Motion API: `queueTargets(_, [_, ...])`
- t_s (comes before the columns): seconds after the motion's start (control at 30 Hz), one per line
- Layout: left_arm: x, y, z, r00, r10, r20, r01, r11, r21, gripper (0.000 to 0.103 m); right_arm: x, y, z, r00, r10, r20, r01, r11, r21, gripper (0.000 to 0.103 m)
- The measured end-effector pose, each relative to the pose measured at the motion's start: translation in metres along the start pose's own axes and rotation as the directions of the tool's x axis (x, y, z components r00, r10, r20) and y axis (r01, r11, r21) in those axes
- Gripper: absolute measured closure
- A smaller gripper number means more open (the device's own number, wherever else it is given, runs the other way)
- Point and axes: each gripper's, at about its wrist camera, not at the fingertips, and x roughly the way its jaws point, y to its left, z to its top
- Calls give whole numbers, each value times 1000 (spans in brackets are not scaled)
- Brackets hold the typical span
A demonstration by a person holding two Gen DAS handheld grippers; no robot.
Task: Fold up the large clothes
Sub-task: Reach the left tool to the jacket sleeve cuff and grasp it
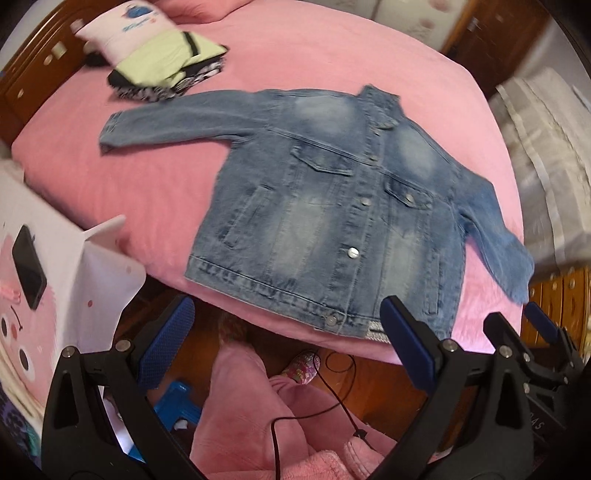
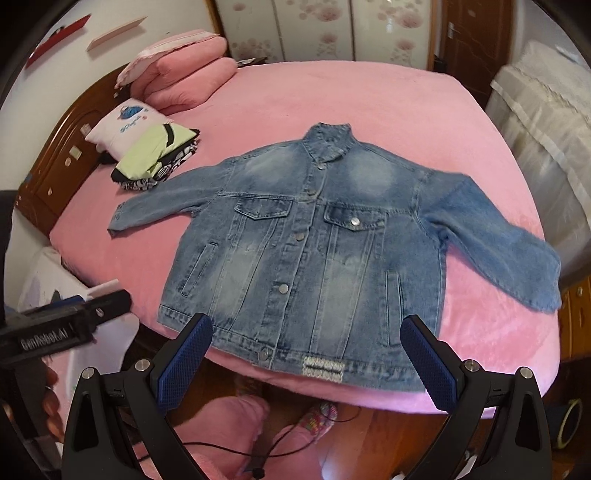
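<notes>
A bedroom with a dark wooden headboard (image 2: 55,166) and pale flowered wardrobe doors (image 2: 325,29) frames a bed (image 2: 369,96) covered edge to edge in a pink fleece sheet. Spread flat on that sheet, front side up and buttoned, lies the denim jacket (image 2: 306,251); its collar points toward the far side of the bed, its hem lies just inside the near edge, and both sleeves are stretched outward, the one on the viewer's right angling down toward the bed's corner. At the head end sit two stacked pink pillows (image 2: 184,77), and nearer the jacket a white printed cushion (image 2: 122,125) rests beside a folded stack of clothes (image 2: 155,158) topped by a pale green garment, close to the cuff of the jacket's other sleeve but apart from it. Below the bed edge, pink-clad legs and a patterned slipper (image 2: 317,417) stand on the wooden floor. The left hand-held gripper (image 1: 286,350) hangs in front of the hem with its blue-padded fingers spread wide and nothing between them. The right hand-held gripper (image 2: 306,362) likewise hovers just short of the hem, fingers wide apart and empty. A thin black cable (image 1: 332,398) loops across the legs.
</notes>
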Motion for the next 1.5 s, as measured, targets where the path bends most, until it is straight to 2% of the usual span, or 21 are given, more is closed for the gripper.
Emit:
queueTargets(0.2, [9, 45, 26, 999, -34, 3, 34, 992, -120, 3, 14, 22, 21, 1000, -9, 17, 10, 998, -64, 0])
queueTargets(0.37, [32, 92, 63, 996, -85, -29, 77, 976, -204, 4, 31, 48, 46, 999, -39, 12, 40, 995, -86, 0])
queueTargets(0.53, [57, 150, 109, 986, -155, -63, 128, 939, -319, 4, 54, 87, 76, 998, -70, -3, 69, 994, -88, 0])
queueTargets(0.7, [87, 217, 156, 978, -173, -116, 109, 901, -420, 4, 88, 136, 104, 992, -99, -72, 92, 991, -102, 0])
queueTargets(0.8, [112, 267, 177, 967, -213, -143, 111, 850, -515, 4, 111, 167, 118, 987, -114, -113, 101, 989, -111, 0])
queueTargets(0.9, [138, 318, 189, 963, -225, -146, 89, 782, -617, 4, 134, 194, 127, 981, -121, -151, 105, 989, -109, 0])
queueTargets(0.93, [150, 338, 194, 963, -227, -144, 78, 750, -657, 4, 142, 203, 130, 979, -124, -163, 107, 988, -109, 0])
queueTargets(1.0, [168, 368, 201, 965, -225, -135, 65, 703, -708, 4, 160, 224, 135, 971, -136, -194, 114, 986, -120, 0])
queueTargets(1.1, [189, 401, 209, 973, -205, -111, 51, 651, -757, 4, 183, 249, 140, 963, -131, -238, 99, 985, -141, 0])
queueTargets(1.2, [215, 434, 219, 976, -208, -58, 76, 582, -809, 4, 204, 270, 141, 958, -91, -271, 53, 988, -147, 0])
queueTargets(1.27, [230, 450, 222, 975, -221, -18, 109, 550, -828, 15, 218, 280, 141, 956, -78, -281, 33, 987, -159, 0])
queueTargets(1.33, [243, 463, 222, 975, -223, 7, 121, 499, -858, 18, 230, 288, 138, 953, -70, -295, 21, 986, -166, 0])
queueTargets(1.4, [259, 481, 221, 974, -221, 41, 136, 434, -891, 22, 245, 296, 135, 947, -59, -316, 8, 987, -162, 0])
queueTargets(1.43, [270, 492, 219, 973, -222, 67, 151, 388, -909, 29, 250, 299, 135, 945, -58, -321, 6, 987, -160, 0])
queueTargets(1.5, [285, 504, 217, 969, -222, 108, 178, 325, -929, 39, 260, 303, 134, 940, -55, -336, 4, 988, -151, 0])
